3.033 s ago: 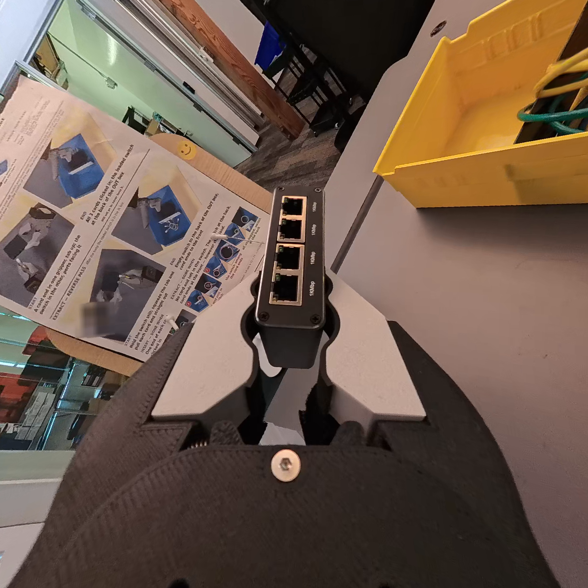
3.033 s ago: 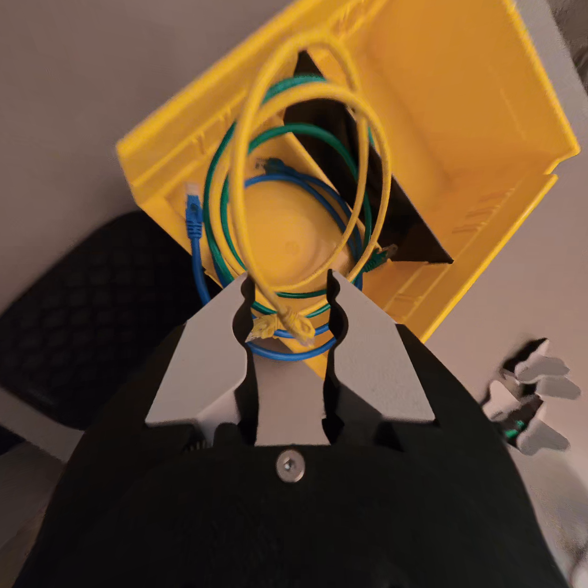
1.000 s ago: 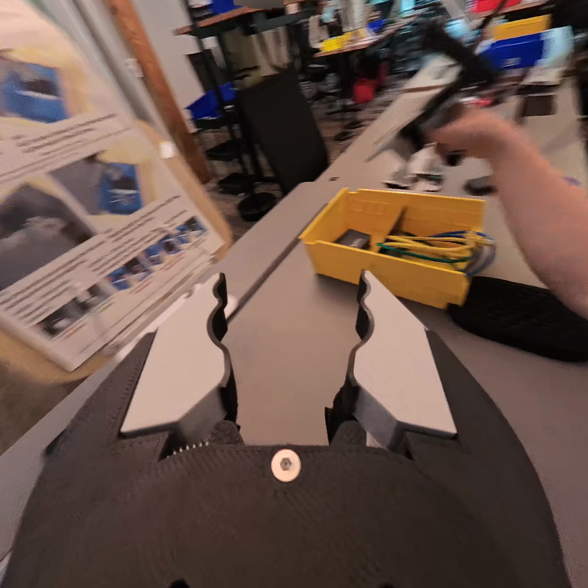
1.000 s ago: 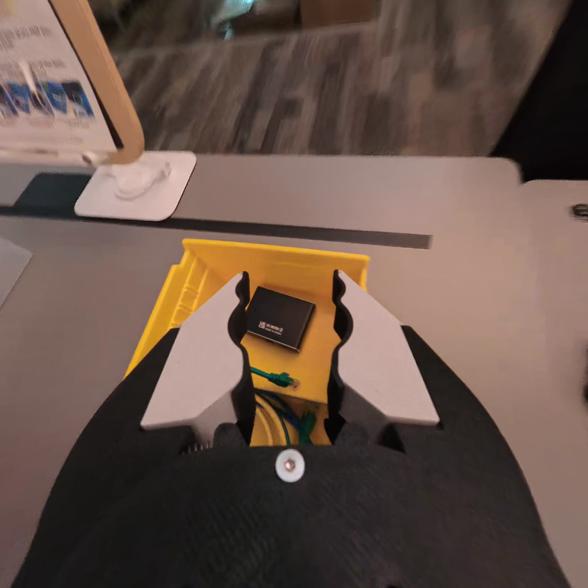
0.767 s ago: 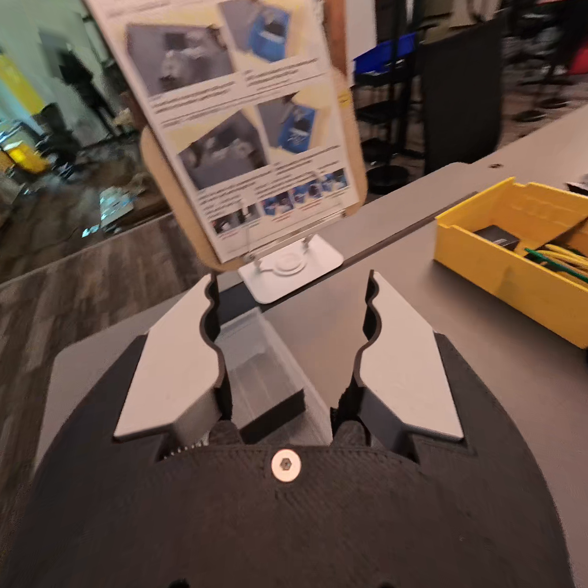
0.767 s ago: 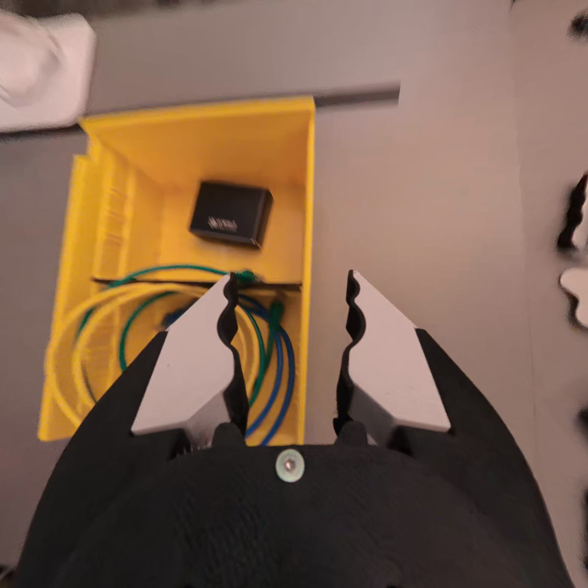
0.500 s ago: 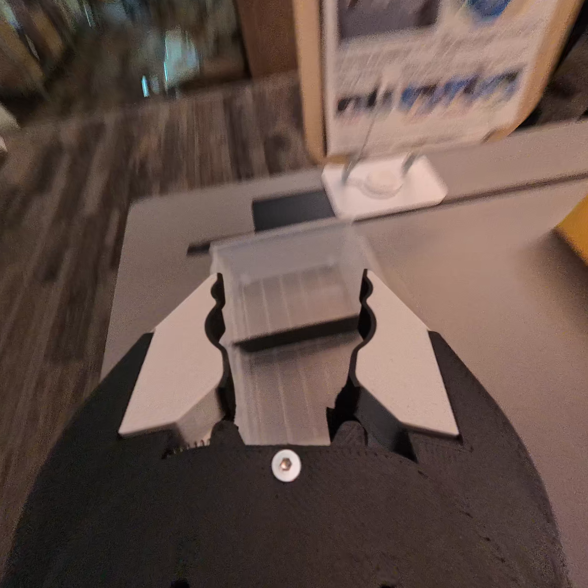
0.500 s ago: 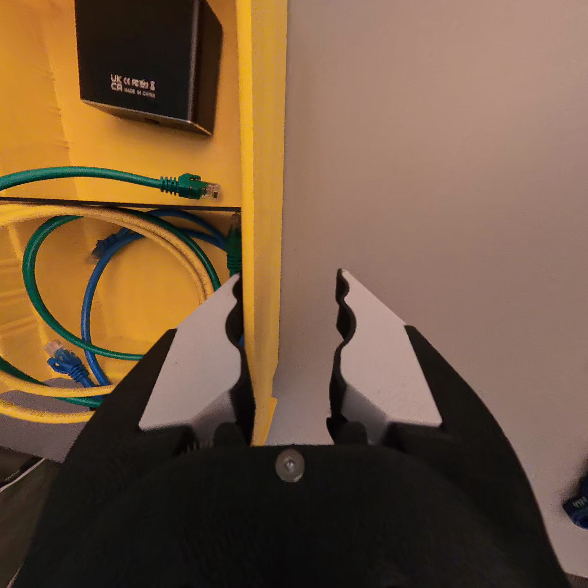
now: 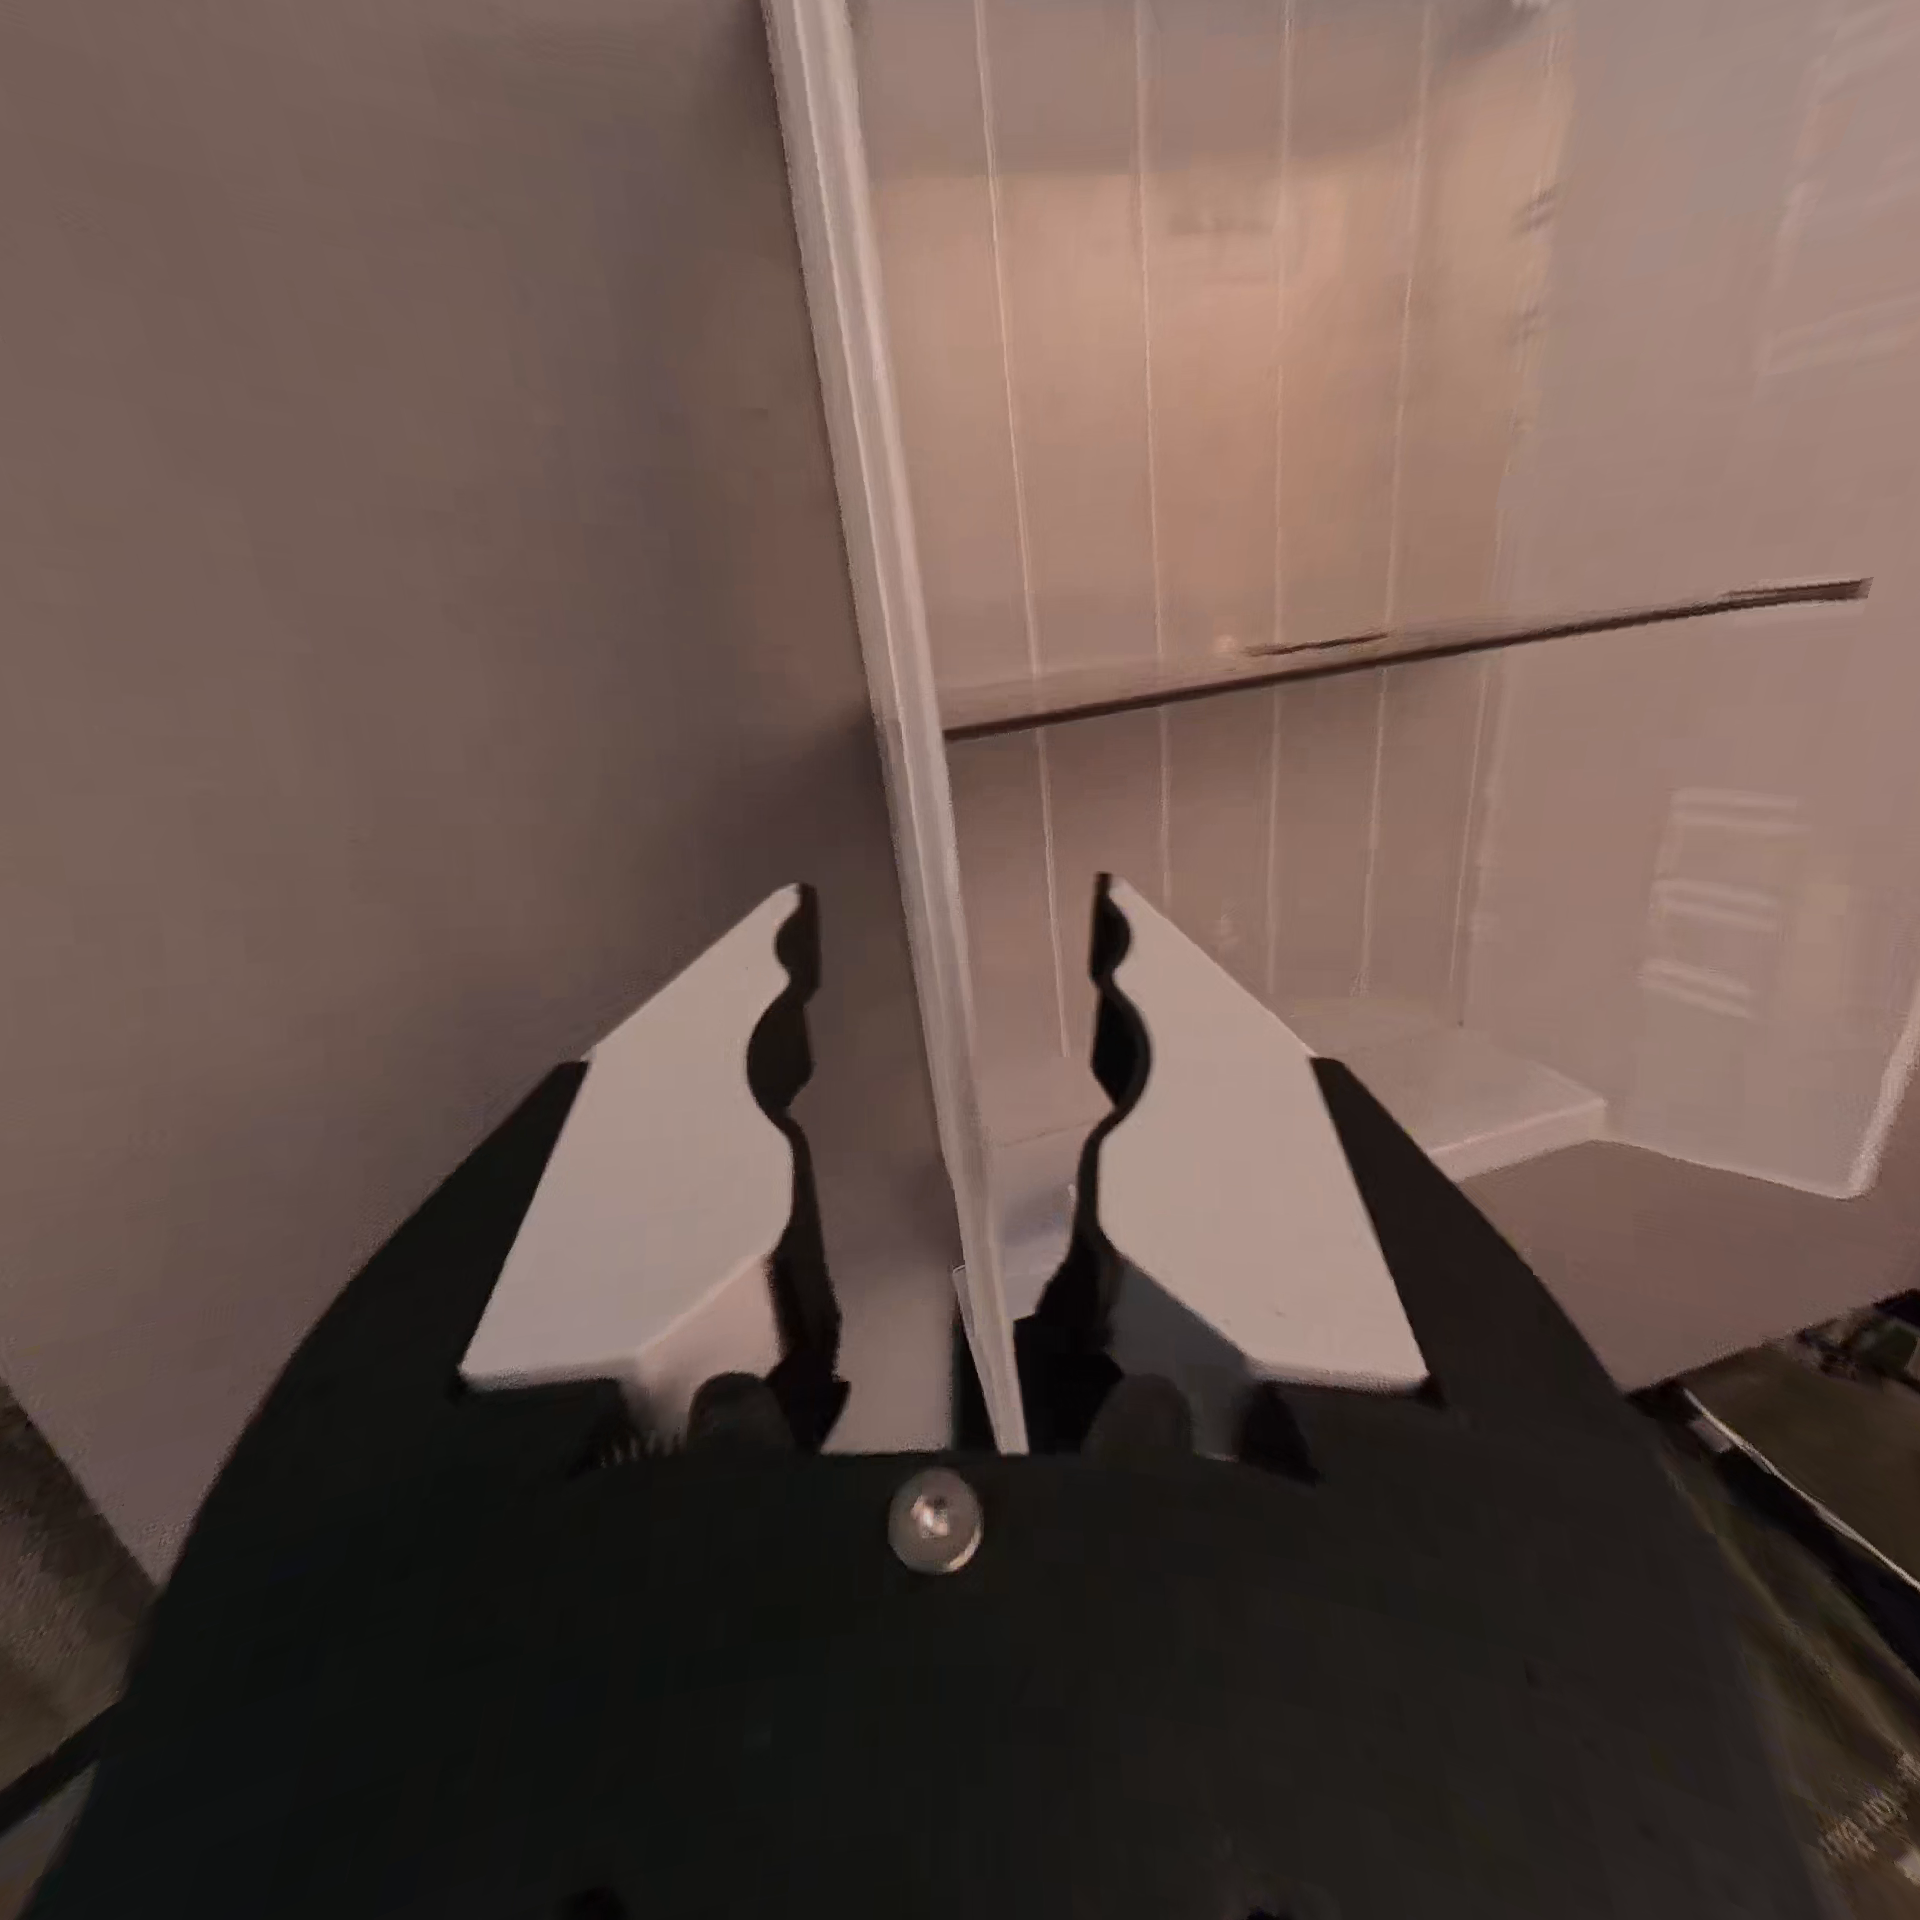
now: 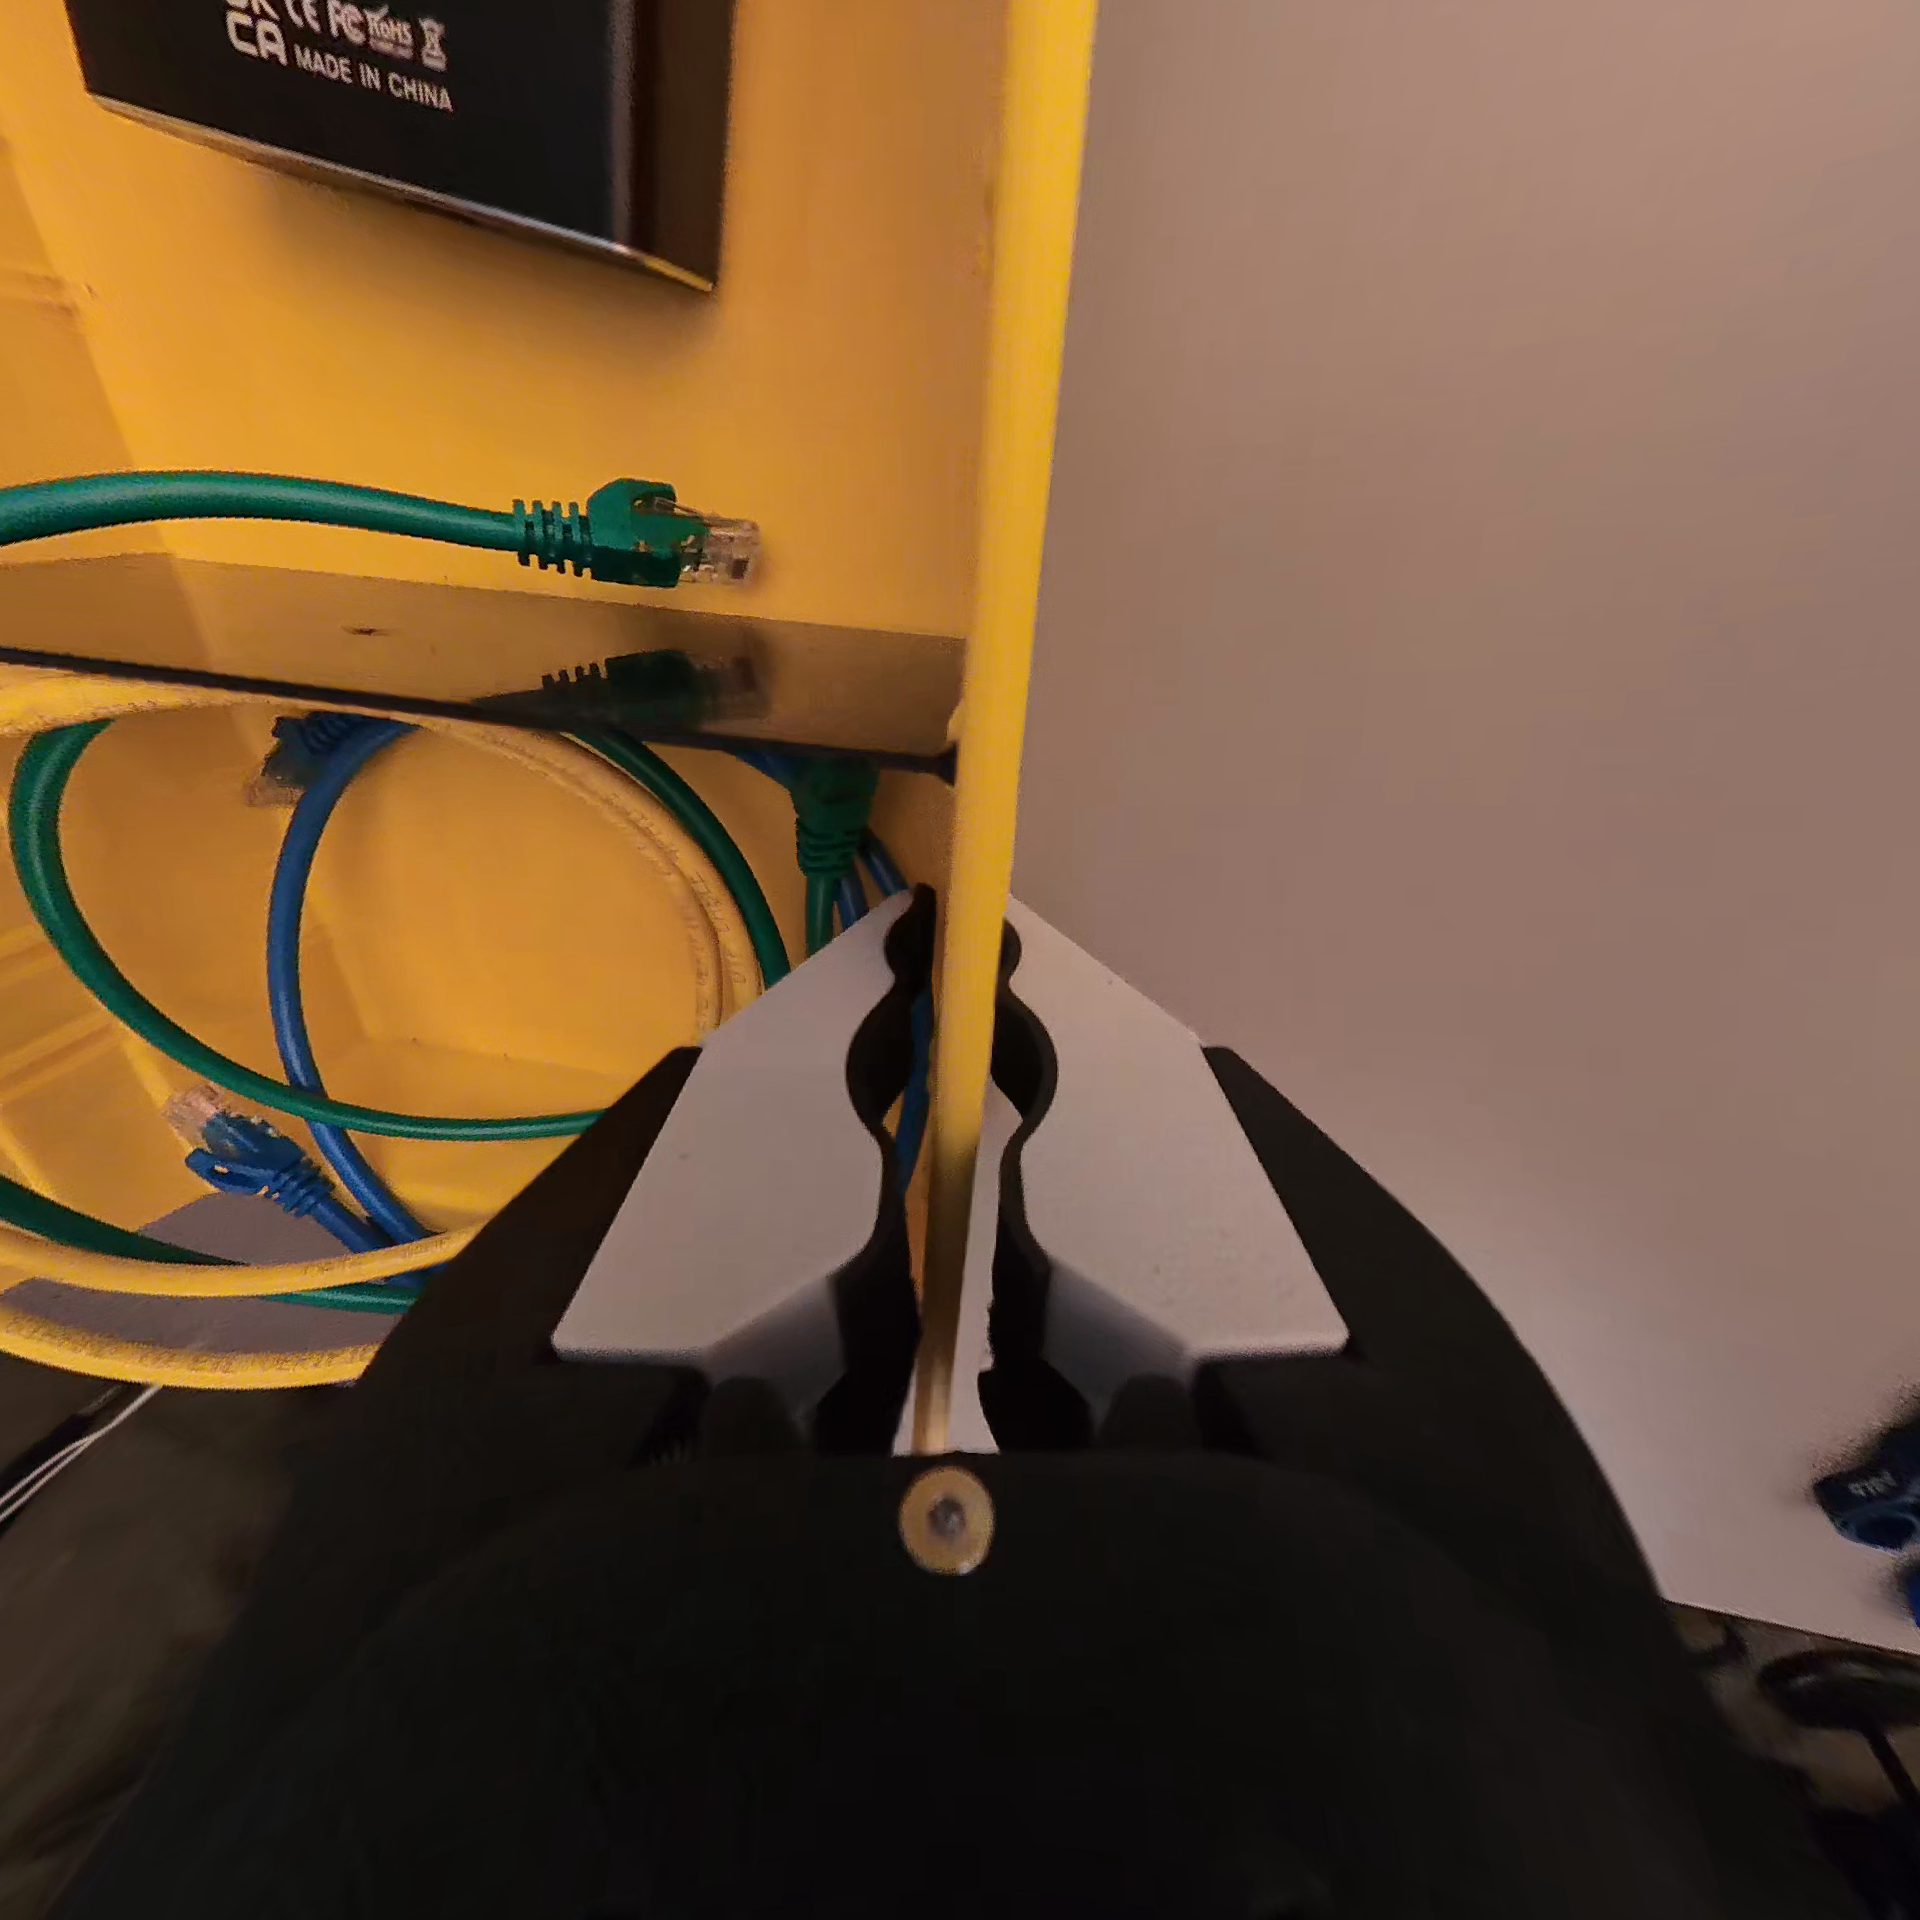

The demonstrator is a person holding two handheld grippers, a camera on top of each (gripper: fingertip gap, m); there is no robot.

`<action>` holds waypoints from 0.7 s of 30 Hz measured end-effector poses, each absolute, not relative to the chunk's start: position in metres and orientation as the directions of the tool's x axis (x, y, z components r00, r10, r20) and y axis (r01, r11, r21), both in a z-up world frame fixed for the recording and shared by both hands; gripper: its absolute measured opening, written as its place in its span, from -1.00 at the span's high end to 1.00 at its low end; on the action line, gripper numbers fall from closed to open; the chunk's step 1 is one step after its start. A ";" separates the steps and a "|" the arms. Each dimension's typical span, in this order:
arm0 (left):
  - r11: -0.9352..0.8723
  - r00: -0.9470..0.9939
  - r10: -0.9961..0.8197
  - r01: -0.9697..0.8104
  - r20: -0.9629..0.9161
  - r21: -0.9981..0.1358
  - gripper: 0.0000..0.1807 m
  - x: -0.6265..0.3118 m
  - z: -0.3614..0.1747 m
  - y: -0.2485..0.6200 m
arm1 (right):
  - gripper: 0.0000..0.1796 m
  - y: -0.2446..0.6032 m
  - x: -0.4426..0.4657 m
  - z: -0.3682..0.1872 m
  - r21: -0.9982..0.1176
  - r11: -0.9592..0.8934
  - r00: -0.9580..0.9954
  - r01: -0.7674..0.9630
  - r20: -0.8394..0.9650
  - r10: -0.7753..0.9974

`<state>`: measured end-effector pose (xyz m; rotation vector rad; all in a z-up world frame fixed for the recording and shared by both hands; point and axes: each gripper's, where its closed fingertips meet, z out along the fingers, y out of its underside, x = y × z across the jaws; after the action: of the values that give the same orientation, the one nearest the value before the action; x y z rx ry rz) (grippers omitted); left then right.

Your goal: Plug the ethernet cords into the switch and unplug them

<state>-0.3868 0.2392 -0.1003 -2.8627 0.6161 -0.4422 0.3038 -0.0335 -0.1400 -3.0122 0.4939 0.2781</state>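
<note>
— What do your grippers hold?

— Your right gripper (image 10: 961, 914) is closed on the side wall of the yellow bin (image 10: 1023, 436). Your left gripper (image 9: 951, 899) is open, astride the clear bin (image 9: 883, 520) wall, not pinching.

— And the switch?

— The black switch (image 10: 416, 104) lies in the far compartment; the green cord (image 10: 312, 509), blue cord (image 10: 286, 935) and yellow cord (image 10: 686, 883) are beside it.

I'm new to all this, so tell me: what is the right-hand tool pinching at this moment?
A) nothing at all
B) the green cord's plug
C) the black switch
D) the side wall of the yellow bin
D: the right tool is closed on the yellow bin's side wall, while the green cord's plug and the black switch lie untouched inside the bin.
</note>
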 end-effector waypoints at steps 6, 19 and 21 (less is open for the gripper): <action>-0.857 0.846 -0.514 -0.515 0.144 -0.037 0.95 -0.389 -0.128 0.226 | 0.91 -0.013 0.258 -0.139 -0.004 -0.977 0.950 -0.215 -0.233 -0.208; -0.687 0.686 -0.721 -0.726 0.097 0.031 0.78 -0.272 -0.129 0.189 | 0.68 0.032 0.161 -0.132 0.013 -0.998 0.976 0.056 -0.213 0.052; -0.680 0.674 -0.727 -0.733 0.132 0.000 0.69 -0.267 -0.121 0.185 | 0.67 0.033 0.170 -0.117 -0.028 -1.000 0.989 -0.004 -0.148 0.000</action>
<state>-0.2667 0.1850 -0.1206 -2.9224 1.2759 -0.1932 0.1703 0.0328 -0.1174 -3.1050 0.0031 0.2317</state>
